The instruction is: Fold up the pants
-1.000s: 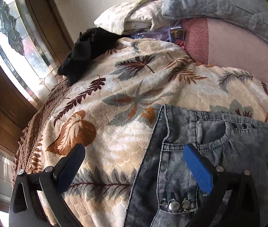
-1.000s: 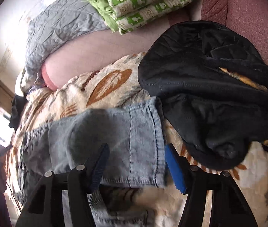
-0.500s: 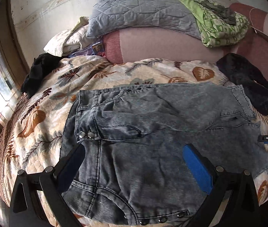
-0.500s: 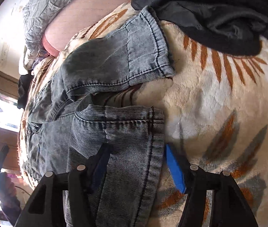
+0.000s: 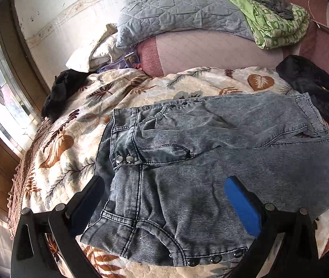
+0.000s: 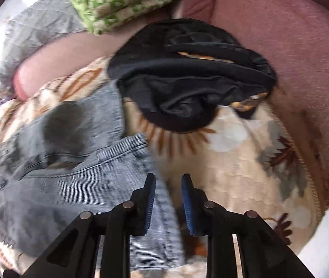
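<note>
A pair of grey-blue washed jeans (image 5: pixel 210 162) lies spread flat across a cream blanket with a leaf print (image 5: pixel 76 143) on a bed, waistband toward the window side and the two legs running off toward the right of the left wrist view. The far leg ends just beside a crumpled black garment (image 5: pixel 315 88); another dark bundle (image 5: pixel 60 92) sits near the window edge. A quilted grey pillow (image 5: pixel 176 9) and a folded green patterned cloth (image 5: pixel 275 27) rest on the pink headboard cushion (image 5: pixel 210 53) behind.

The left gripper (image 5: pixel 162 206) hangs over the near hip of the jeans with its jaws spread wide and nothing between the pads (the fabric below lies untouched).

The right gripper (image 6: pixel 167 205) is at the hem of the near leg (image 6: pixel 141 173), which passes under its left finger and into the gap. Its jaws are closing, with the hem edge between them, yet a clear gap remains and the pads do not press the denim. This view is blurred.
</note>
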Demonstrator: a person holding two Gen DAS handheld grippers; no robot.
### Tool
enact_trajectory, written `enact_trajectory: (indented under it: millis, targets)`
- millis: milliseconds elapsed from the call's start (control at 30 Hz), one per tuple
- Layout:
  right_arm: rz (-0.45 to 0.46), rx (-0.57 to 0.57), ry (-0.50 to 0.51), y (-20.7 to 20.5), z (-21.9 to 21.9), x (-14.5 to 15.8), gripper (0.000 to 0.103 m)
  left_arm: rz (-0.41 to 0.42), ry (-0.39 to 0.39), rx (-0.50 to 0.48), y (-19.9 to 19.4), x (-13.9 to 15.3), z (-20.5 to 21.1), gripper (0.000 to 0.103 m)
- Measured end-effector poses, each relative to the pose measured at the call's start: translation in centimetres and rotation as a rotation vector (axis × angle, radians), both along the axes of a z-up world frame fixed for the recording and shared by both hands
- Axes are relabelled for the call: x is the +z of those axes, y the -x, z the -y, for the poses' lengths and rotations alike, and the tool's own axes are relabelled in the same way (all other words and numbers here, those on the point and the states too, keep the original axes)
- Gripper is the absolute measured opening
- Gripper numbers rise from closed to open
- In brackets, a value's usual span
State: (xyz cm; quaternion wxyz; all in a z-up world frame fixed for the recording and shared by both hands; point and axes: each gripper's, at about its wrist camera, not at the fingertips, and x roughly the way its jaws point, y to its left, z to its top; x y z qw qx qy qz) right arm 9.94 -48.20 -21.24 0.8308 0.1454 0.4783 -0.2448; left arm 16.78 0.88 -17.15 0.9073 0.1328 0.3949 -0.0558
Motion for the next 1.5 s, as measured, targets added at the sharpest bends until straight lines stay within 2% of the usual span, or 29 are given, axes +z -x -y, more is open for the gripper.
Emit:
enact_trajectory:
  millis: [33, 67, 133, 167, 233, 300, 367, 467, 500, 600, 833, 933, 1500]
  targets:
    - [-0.006, -0.029, 0.021, 0.1, 0.4, -0.1, 0.034, 0.011, -0.003, 0.008, 0.0, 0.0, -0.1, 0.103]
    - [0.029, -0.041, 0.012, 0.3, 0.5, 0.1, 0.034, 0.030, -0.005, 0.017, 0.1, 0.0, -0.2, 0.103]
    - [0.186, -0.014, -0.029, 1.2, -0.5, 1.1, 0.034, 0.075, -0.016, 0.030, 0.3, 0.5, -0.2, 0.103]
    - [0.217, 0.032, -0.042, 1.1, -1.7, 1.3, 0.034, 0.091, -0.021, 0.037, 0.2, 0.8, -0.2, 0.103]
    - [0.206, 0.106, -0.093, -0.1, -3.8, 0.6, 0.034, 0.126, -0.015, 0.051, 0.2, 1.6, -0.1, 0.103]
    - [0.192, 0.160, -0.186, -1.6, -5.5, -1.1, 0.034, 0.170, -0.007, 0.063, 0.5, 2.6, -0.1, 0.103]
    - [0.144, 0.173, -0.240, -2.8, -6.6, -3.2, 0.034, 0.206, -0.004, 0.074, 0.7, 3.5, 0.0, 0.103]
    - [0.011, 0.137, -0.272, -4.3, -7.1, -6.7, 0.033, 0.239, 0.004, 0.081, 1.0, 4.6, -0.1, 0.103]
    - [0.014, 0.133, -0.268, -4.4, -7.1, -6.9, 0.032, 0.247, 0.009, 0.082, 1.0, 4.9, -0.1, 0.103]
    - [0.077, 0.147, -0.219, -4.0, -7.8, -5.1, 0.033, 0.256, 0.021, 0.087, 1.1, 5.4, -0.2, 0.103]
    - [0.268, 0.273, -0.168, -2.9, -11.3, -1.1, 0.034, 0.264, 0.029, 0.105, 1.3, 6.0, -0.6, 0.103]
    - [0.312, 0.305, -0.155, -3.3, -12.3, -0.2, 0.034, 0.261, 0.033, 0.118, 1.0, 6.0, -1.0, 0.103]
    - [0.301, 0.296, -0.168, -4.4, -12.4, -0.6, 0.034, 0.214, 0.041, 0.126, -0.5, 4.5, -1.5, 0.103]
